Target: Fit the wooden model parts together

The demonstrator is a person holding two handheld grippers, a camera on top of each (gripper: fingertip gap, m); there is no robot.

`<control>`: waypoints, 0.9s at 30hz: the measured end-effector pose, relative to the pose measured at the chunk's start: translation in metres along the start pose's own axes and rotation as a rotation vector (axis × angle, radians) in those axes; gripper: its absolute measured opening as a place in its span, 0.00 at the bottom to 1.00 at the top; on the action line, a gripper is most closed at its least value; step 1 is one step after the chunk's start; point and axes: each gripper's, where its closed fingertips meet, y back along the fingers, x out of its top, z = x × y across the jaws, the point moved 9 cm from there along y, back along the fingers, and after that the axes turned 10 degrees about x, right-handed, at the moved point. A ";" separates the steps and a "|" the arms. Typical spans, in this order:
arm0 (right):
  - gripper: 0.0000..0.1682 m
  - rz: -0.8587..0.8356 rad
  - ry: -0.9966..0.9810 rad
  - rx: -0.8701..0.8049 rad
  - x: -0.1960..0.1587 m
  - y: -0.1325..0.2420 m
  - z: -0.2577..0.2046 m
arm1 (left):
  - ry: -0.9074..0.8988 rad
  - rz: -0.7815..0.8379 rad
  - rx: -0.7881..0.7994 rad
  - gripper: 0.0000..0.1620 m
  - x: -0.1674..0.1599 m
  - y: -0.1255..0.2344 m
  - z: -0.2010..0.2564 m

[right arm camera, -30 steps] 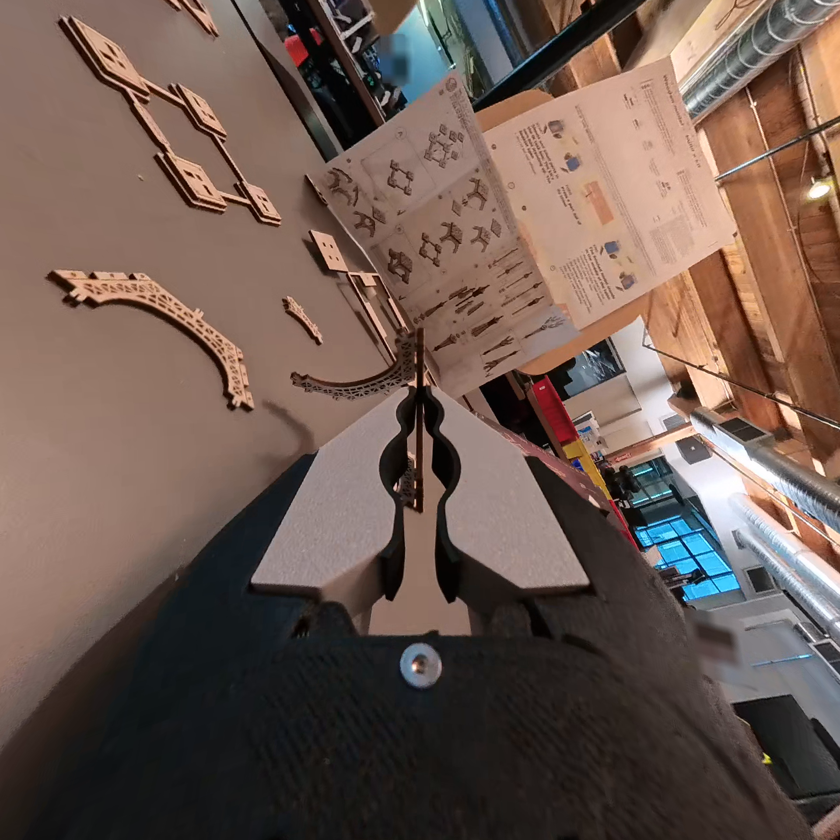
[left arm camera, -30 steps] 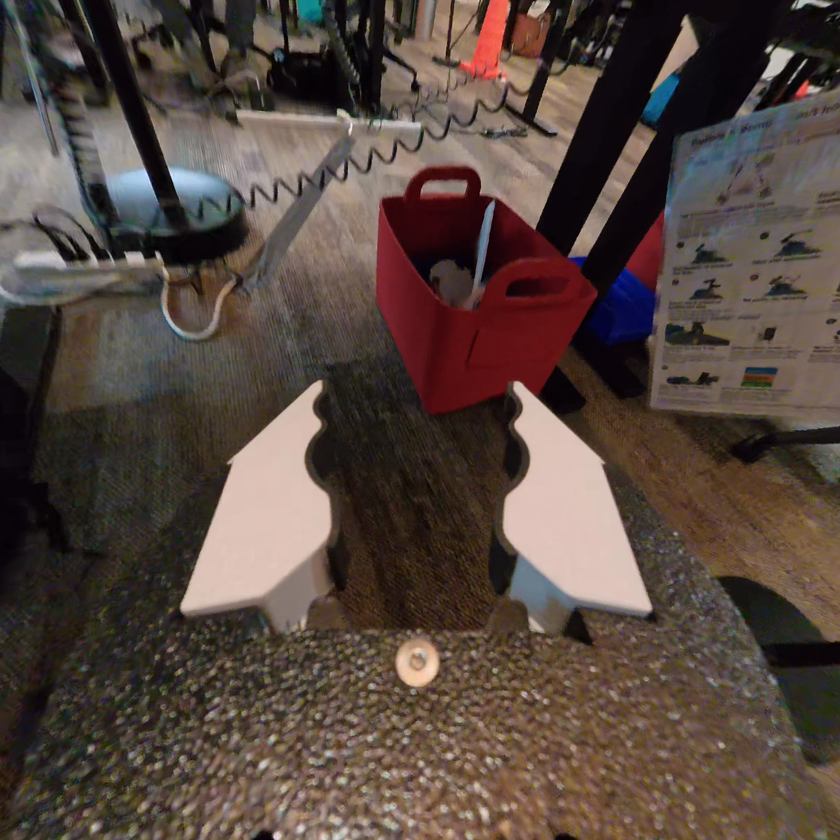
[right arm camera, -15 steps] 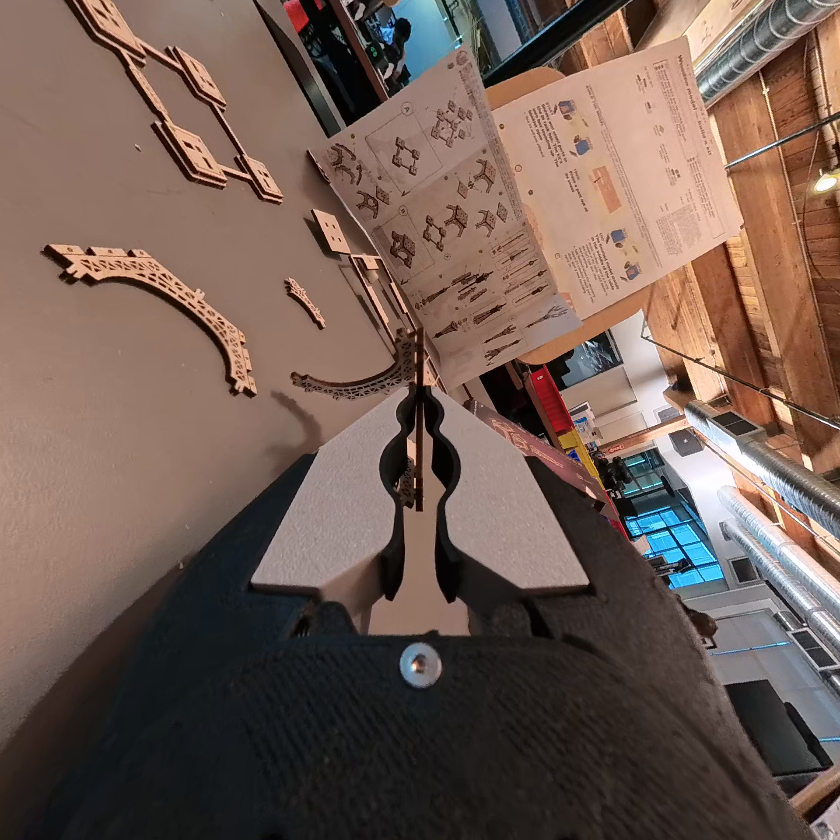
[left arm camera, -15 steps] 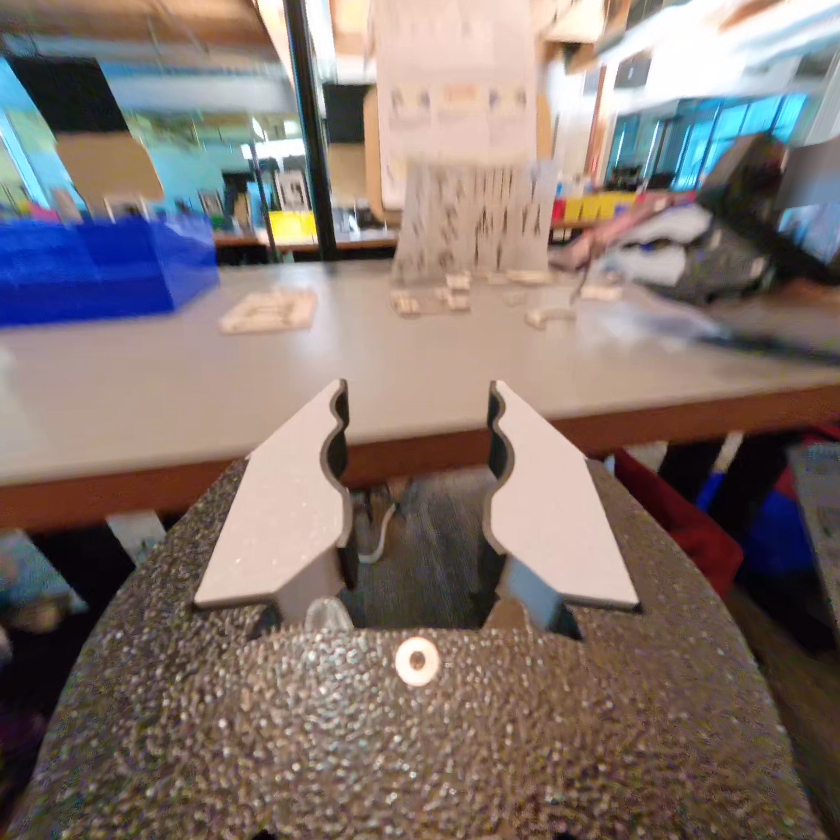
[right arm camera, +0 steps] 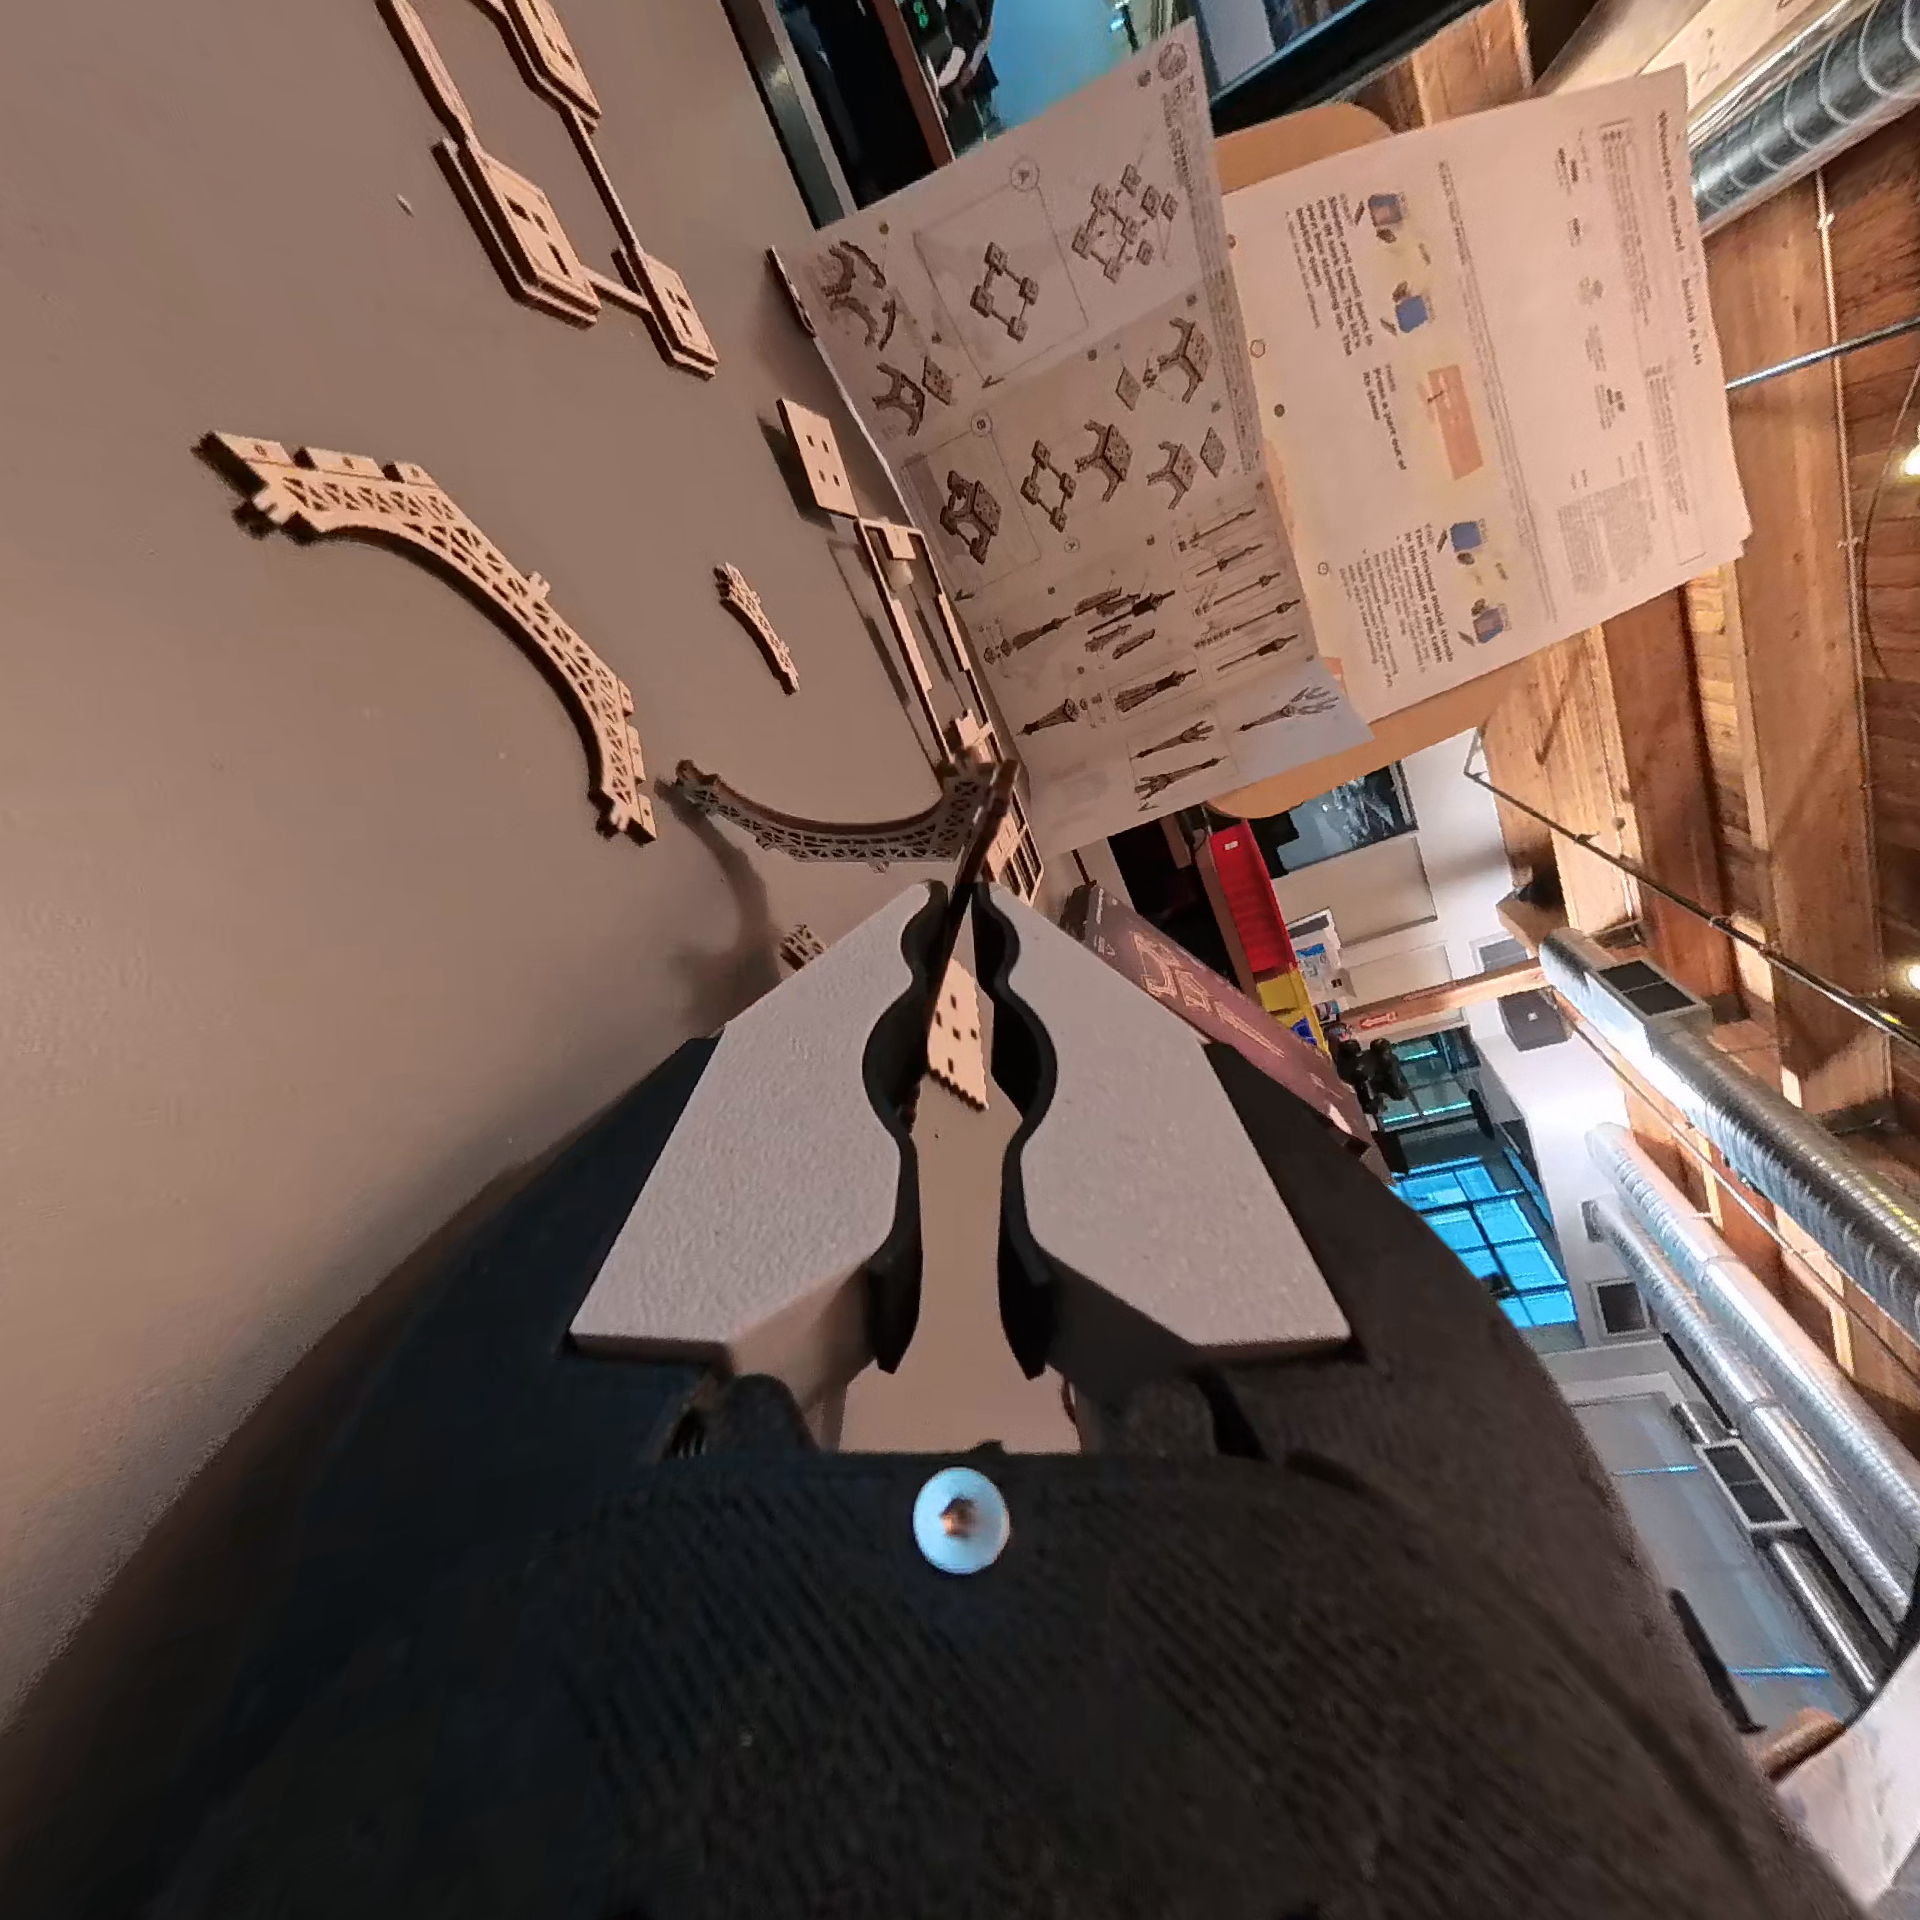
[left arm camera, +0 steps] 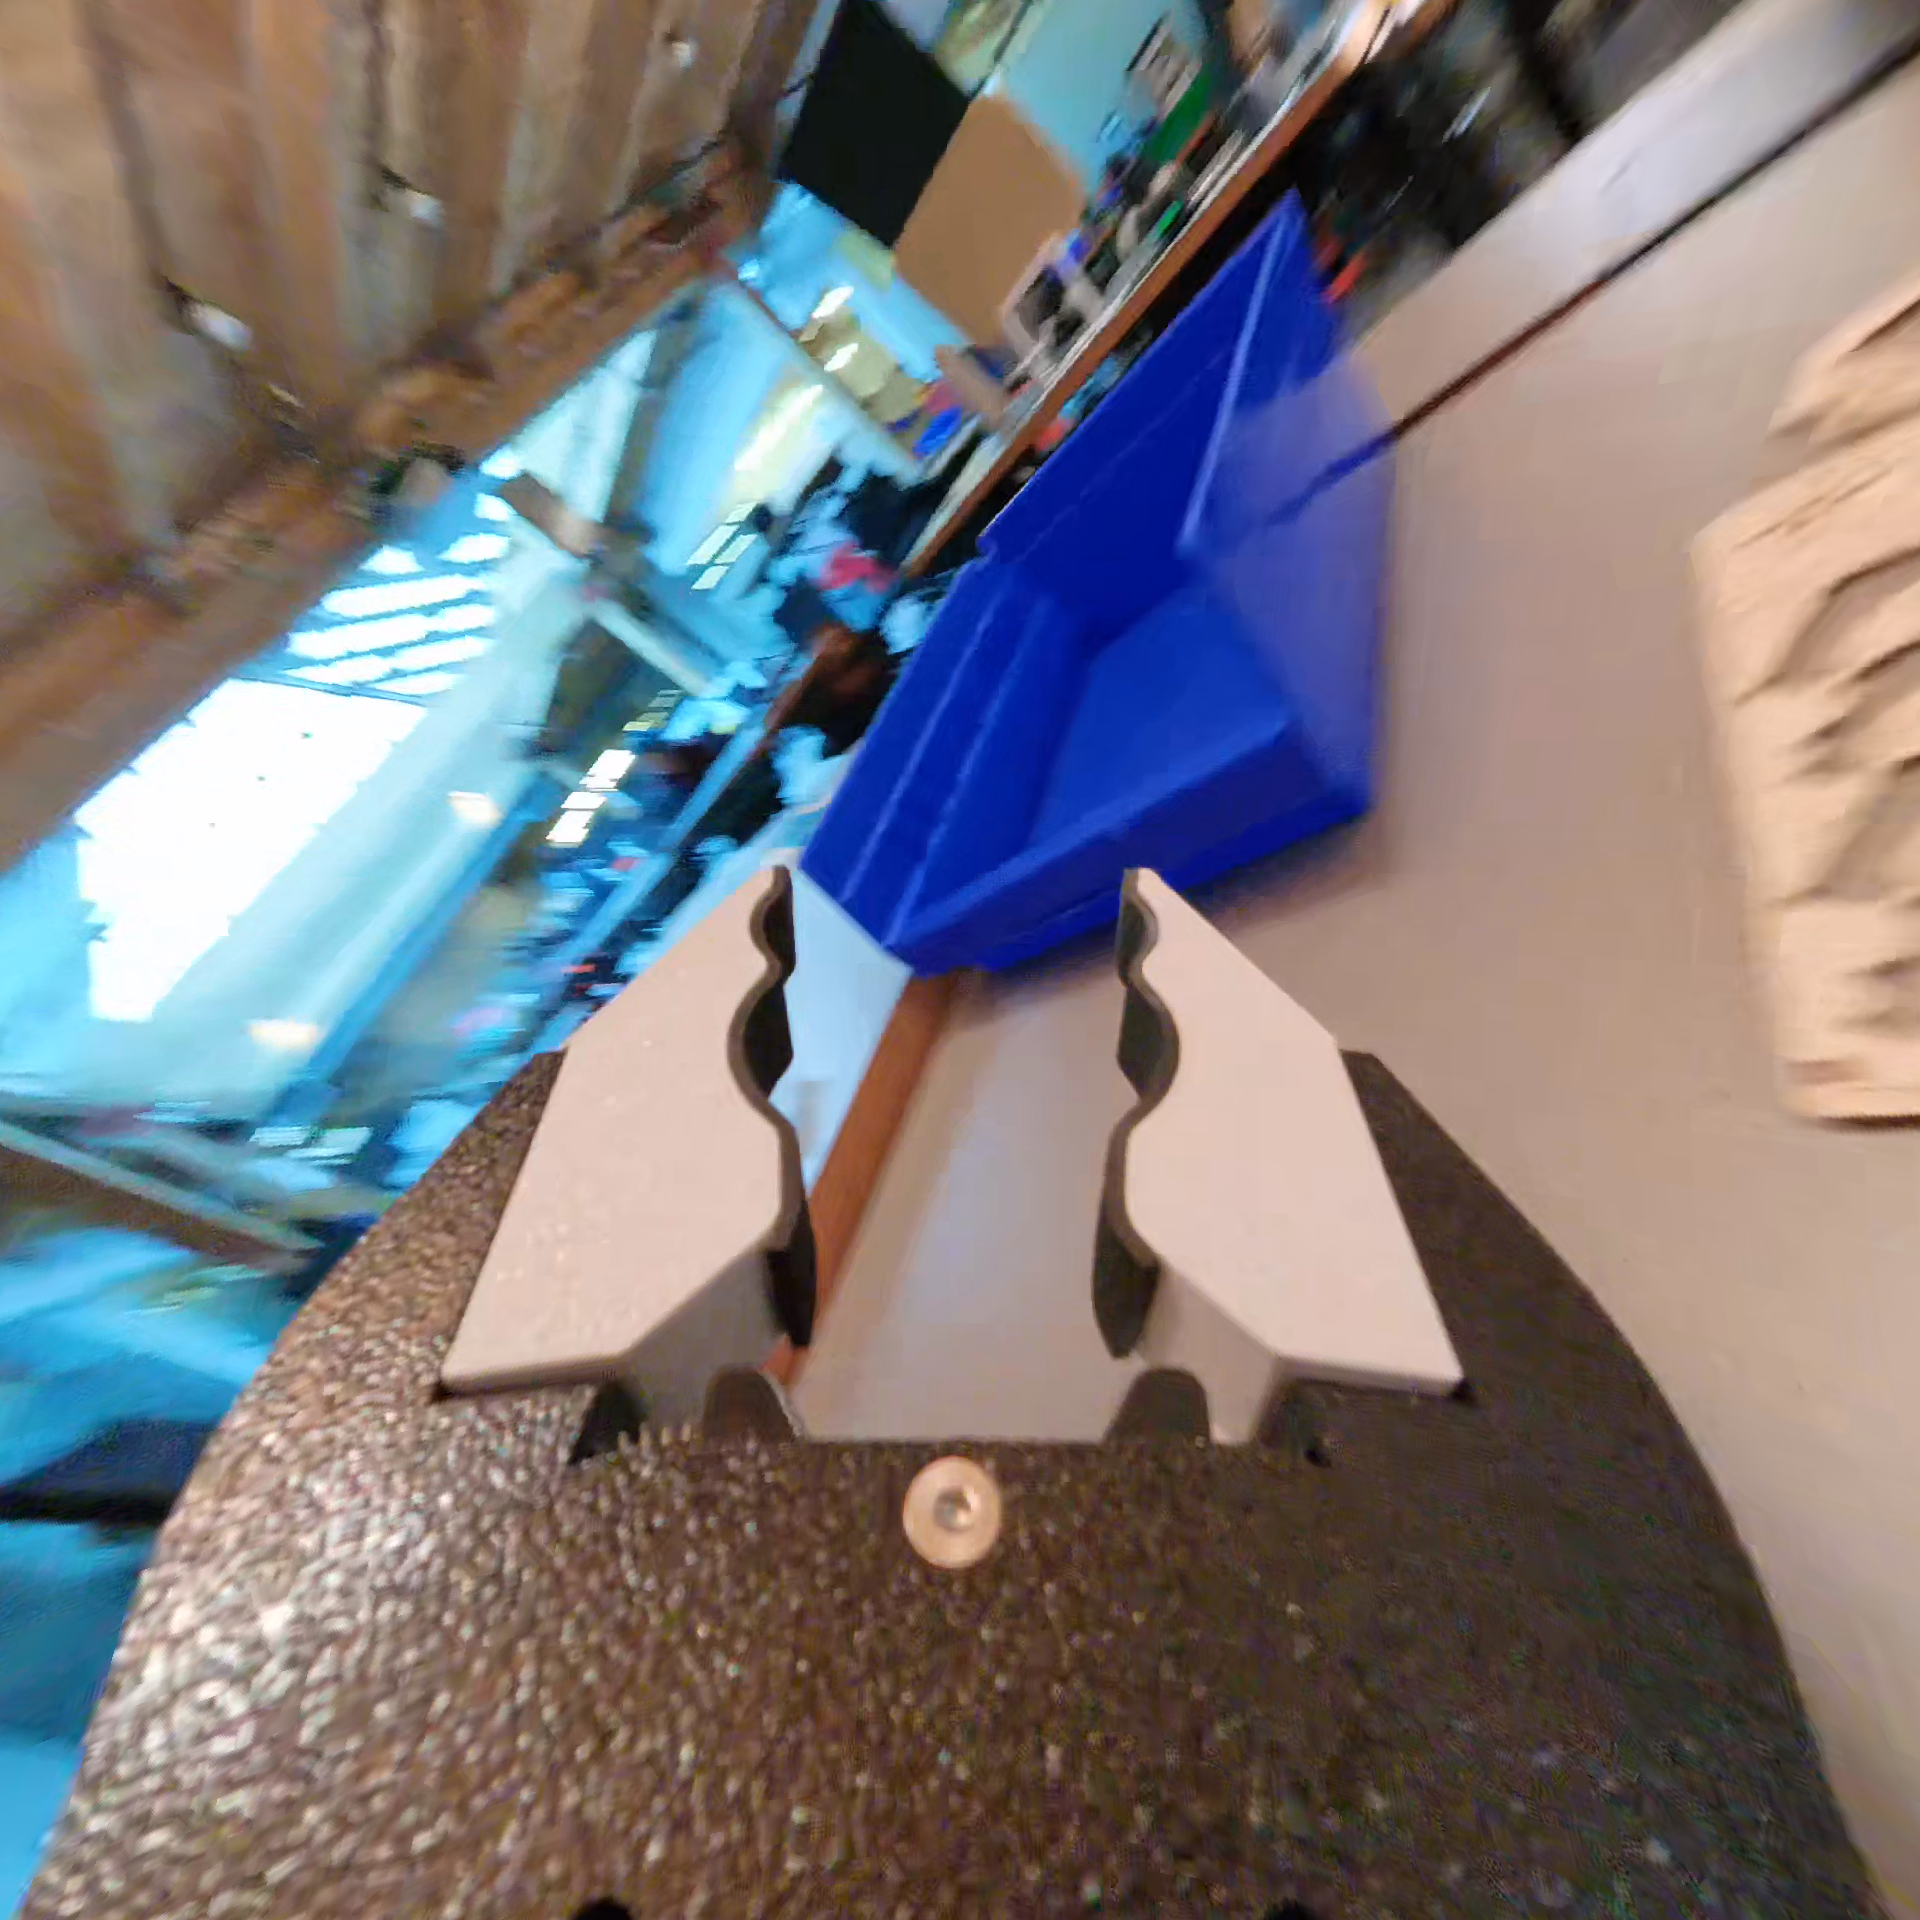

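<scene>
My right gripper is shut on a thin wooden plate with small holes, held edge-on and slightly tilted. A latticed wooden arch joins its far end and reaches to the grey table. On the table lie a longer lattice arch, a square frame of wooden plates, a small square plate and a short lattice piece. My left gripper is open and empty, over the table's brown edge. No wooden parts show in the blurred left wrist view.
Two instruction sheets, one and another, stand behind the parts. A blue bin sits on the table just past my left gripper. A crumpled beige thing lies to its right. A dark red box is beyond the right gripper. The gap from one gripper's tips to the other's is roughly 50 centimetres.
My left gripper swung up from the floor to the table top and rolled, now facing the blue bin. In my right gripper the held plate has tilted, showing its flat face.
</scene>
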 end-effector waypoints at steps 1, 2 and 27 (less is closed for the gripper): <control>0.01 0.001 0.007 -0.004 0.000 0.000 0.000 | -0.086 -0.006 0.051 0.37 -0.011 -0.012 0.004; 0.01 -0.002 0.008 -0.005 0.000 0.000 0.000 | -0.145 -0.011 0.078 0.37 -0.024 -0.020 0.007; 0.04 -0.071 0.087 0.023 0.001 0.000 -0.013 | -0.389 -0.290 0.105 0.22 -0.107 -0.032 -0.002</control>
